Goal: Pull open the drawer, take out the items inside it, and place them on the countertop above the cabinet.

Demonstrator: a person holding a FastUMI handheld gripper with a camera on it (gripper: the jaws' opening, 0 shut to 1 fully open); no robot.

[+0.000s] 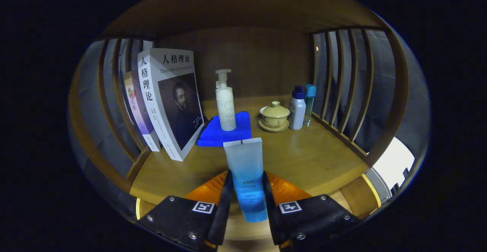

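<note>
Translucent blue squeeze tube point(247, 176) stands upright, clamped between both fingers of the claw point(246, 191) above the wooden counter point(312, 160), with a blue folded cloth point(213, 134) just beyond.

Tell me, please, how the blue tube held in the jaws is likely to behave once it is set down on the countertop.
The blue tube, clamped by the gripper, looks like soft plastic, so it probably squashes under pressure. It is tall and narrow, so it would likely tip if stood upright. Its smooth surface may be slippery.
</note>
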